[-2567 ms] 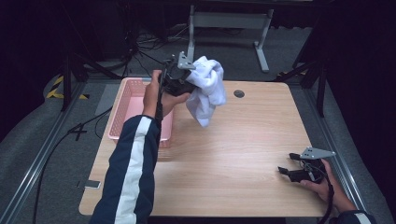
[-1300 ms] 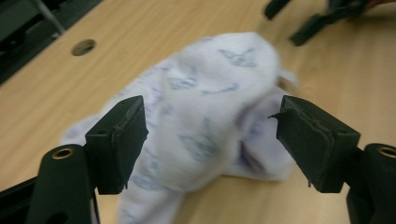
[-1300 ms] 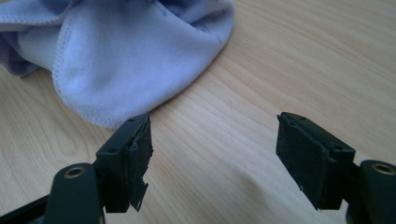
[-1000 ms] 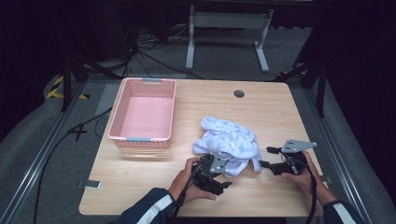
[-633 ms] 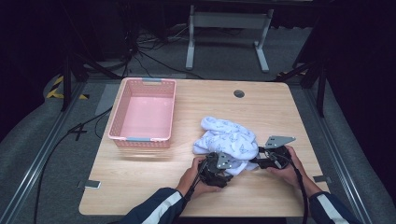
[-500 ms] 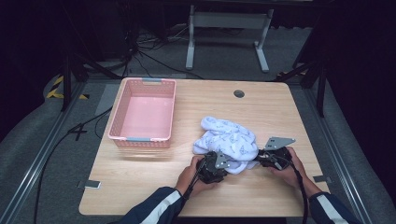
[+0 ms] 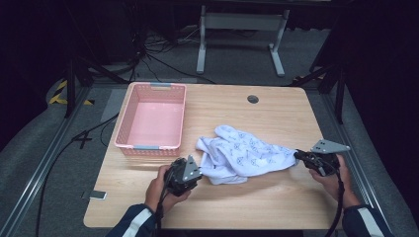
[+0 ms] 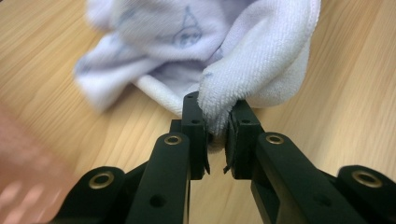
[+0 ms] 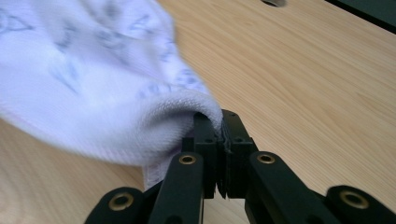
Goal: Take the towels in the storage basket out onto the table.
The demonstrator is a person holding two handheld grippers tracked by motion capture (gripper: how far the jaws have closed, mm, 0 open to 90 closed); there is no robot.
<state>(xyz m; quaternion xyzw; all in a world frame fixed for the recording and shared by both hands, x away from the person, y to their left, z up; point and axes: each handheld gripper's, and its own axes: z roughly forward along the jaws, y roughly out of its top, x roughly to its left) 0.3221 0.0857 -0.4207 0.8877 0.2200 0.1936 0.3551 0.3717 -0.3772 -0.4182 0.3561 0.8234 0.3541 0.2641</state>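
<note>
High view: soft, light towel [image 7: 247,155], pinched at opposite edges by left gripper [image 7: 190,174] and right gripper [image 7: 302,157], likely sagging, best gripped at hems.

The light wooden table [image 7: 276,197] carried 2 things: a pink basket [image 7: 150,121] at its left, and a white patterned towel [image 7: 244,155] near the front.

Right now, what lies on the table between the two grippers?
In the high view, the white towel stretches between the left gripper and the right gripper.
</note>
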